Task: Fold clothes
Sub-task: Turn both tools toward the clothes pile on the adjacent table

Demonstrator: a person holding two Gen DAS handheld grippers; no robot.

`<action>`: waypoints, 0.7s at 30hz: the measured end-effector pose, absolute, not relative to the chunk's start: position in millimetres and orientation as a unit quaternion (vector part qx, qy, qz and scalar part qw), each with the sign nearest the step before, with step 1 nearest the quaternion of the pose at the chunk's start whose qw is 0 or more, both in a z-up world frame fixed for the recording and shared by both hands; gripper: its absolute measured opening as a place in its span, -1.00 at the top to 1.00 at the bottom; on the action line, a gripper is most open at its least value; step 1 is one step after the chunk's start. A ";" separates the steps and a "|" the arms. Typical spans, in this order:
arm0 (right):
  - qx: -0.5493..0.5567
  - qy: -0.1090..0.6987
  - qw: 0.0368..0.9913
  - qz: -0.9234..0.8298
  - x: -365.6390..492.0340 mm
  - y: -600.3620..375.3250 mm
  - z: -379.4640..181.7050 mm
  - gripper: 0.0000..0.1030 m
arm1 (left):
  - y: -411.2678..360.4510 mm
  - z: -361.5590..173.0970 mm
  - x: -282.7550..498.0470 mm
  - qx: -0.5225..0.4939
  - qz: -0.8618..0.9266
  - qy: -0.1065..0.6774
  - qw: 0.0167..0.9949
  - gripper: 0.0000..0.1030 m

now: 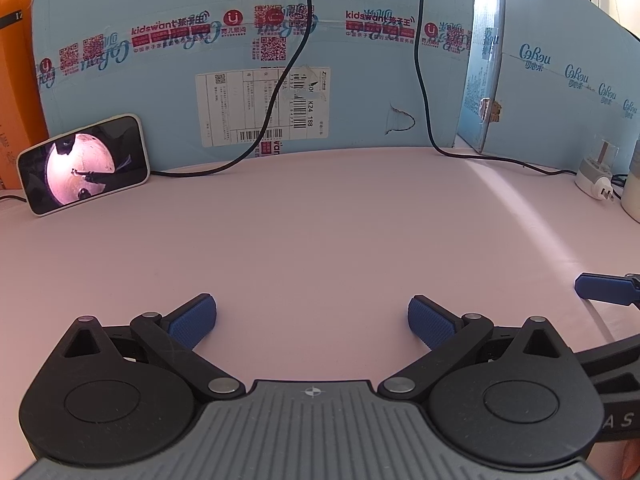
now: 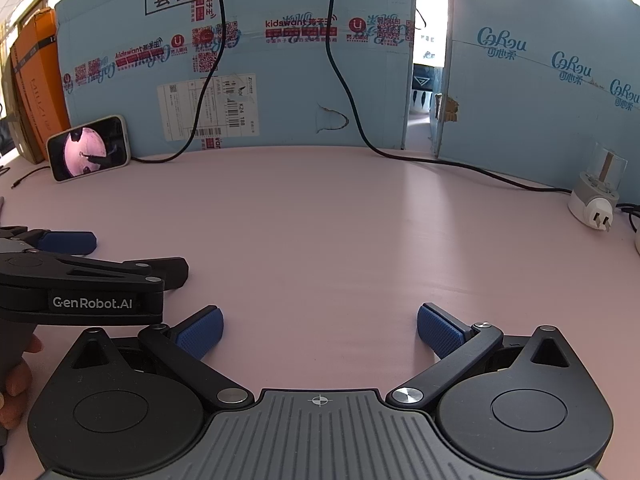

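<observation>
No garment shows in either view. My left gripper (image 1: 312,320) is open and empty, its blue pads wide apart just above the pink table surface (image 1: 320,232). My right gripper (image 2: 319,330) is open and empty too, low over the same pink surface (image 2: 340,232). The two grippers sit side by side: the left gripper shows at the left edge of the right wrist view (image 2: 80,276), and a blue fingertip (image 1: 604,288) of the right gripper shows at the right edge of the left wrist view.
Light blue cardboard boxes (image 1: 248,60) wall the back and right (image 2: 540,80). A phone (image 1: 86,164) leans at the back left, with orange boxes (image 2: 36,80) behind. Black cables (image 2: 440,164) run across the back. A white plug adapter (image 2: 594,204) lies at the right.
</observation>
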State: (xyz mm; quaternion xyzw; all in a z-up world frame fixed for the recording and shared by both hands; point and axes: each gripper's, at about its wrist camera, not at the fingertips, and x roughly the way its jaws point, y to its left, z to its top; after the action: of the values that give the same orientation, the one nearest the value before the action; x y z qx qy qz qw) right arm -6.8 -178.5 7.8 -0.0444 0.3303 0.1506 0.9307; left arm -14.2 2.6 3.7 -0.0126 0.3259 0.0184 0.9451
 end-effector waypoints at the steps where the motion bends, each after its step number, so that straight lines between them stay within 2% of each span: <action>1: -0.044 0.330 0.931 0.151 -7.4 -178.8 7.9 -1.00 | 4.3 4.3 -19.4 -0.018 0.021 0.325 0.945 -1.00; 9: -0.046 0.327 0.925 0.188 -46.7 -175.5 13.7 -1.00 | 20.3 14.9 -105.4 -0.066 0.058 0.296 0.951 -1.00; 21: 0.000 0.244 0.934 0.260 -125.3 -161.0 36.7 -1.00 | 69.0 25.5 -249.7 -0.085 0.141 0.256 0.953 -1.00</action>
State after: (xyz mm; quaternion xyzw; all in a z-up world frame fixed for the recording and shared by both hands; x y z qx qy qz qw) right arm -125.3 -161.0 36.7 0.0000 0.2442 0.2596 0.9343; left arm -249.7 69.0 25.5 -0.0851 0.2557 0.1413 0.9526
